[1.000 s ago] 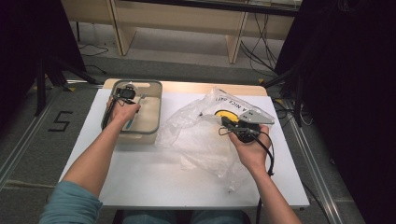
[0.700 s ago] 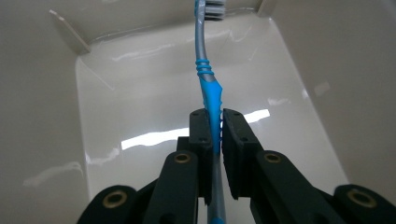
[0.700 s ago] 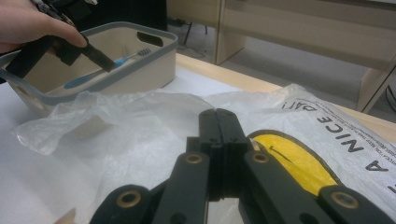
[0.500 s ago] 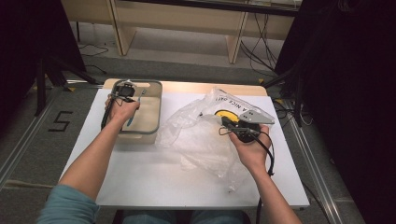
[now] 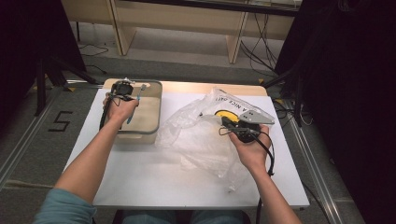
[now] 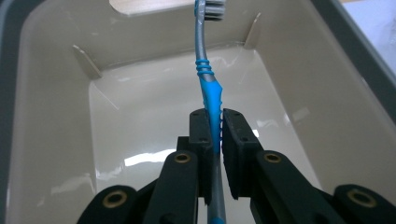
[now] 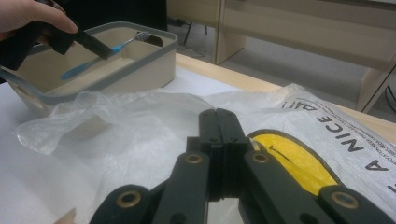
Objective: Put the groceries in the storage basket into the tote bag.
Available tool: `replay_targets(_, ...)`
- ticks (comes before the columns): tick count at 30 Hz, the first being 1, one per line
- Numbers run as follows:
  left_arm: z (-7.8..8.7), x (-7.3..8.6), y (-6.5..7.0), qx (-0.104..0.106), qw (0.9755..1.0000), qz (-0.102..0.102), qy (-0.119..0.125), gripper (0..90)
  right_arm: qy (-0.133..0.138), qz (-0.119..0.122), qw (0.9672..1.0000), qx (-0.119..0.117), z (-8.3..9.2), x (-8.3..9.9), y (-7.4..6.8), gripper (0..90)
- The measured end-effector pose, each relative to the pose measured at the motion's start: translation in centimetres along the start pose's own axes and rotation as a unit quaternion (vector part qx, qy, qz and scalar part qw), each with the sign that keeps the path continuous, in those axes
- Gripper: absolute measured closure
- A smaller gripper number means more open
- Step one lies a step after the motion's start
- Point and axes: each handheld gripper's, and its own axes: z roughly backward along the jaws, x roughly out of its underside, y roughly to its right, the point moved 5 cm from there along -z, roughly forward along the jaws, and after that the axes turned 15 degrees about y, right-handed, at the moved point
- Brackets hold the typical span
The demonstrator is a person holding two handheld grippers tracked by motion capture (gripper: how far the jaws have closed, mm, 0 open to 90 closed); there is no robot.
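Observation:
A blue and grey toothbrush point(image 6: 208, 88) is pinched by its handle in my left gripper point(image 6: 214, 125), which is shut on it. The bristle head points toward the far wall of the beige bin point(image 6: 46, 93). From above, my left gripper point(image 5: 133, 99) holds the toothbrush point(image 5: 138, 95) over the bin point(image 5: 158, 107). My right gripper point(image 7: 218, 122) is shut, its jaws pressed together just above the clear plastic bag point(image 7: 140, 130) with a yellow face print. From above, that gripper point(image 5: 229, 127) rests on the bag point(image 5: 196, 140). I cannot tell if any film is pinched.
The white table point(image 5: 154, 182) has bare room in front of the bin and the bag. Its wooden far edge point(image 5: 196, 87) faces a floor with cables and wooden furniture. From the right gripper's side, the bin point(image 7: 140, 70) stands at the far left with the left gripper point(image 7: 100, 50) above it.
The left hand has shifted a little over the bin with the toothbrush still gripped. The right hand and the bag have stayed put.

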Motion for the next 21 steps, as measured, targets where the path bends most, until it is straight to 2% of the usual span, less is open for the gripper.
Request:
replay_targets(15,1.6,-0.9,0.6,0.016,0.9994,0.0,0.03,82.3,-0.003,0.0,1.0,0.0,0.0,0.1,0.0,90.0)
replay_targets(21,2.5,-1.2,0.8,0.028,0.9986,0.007,0.044,82.3,-0.003,0.0,1.0,0.0,0.0,0.2,0.0,90.0)
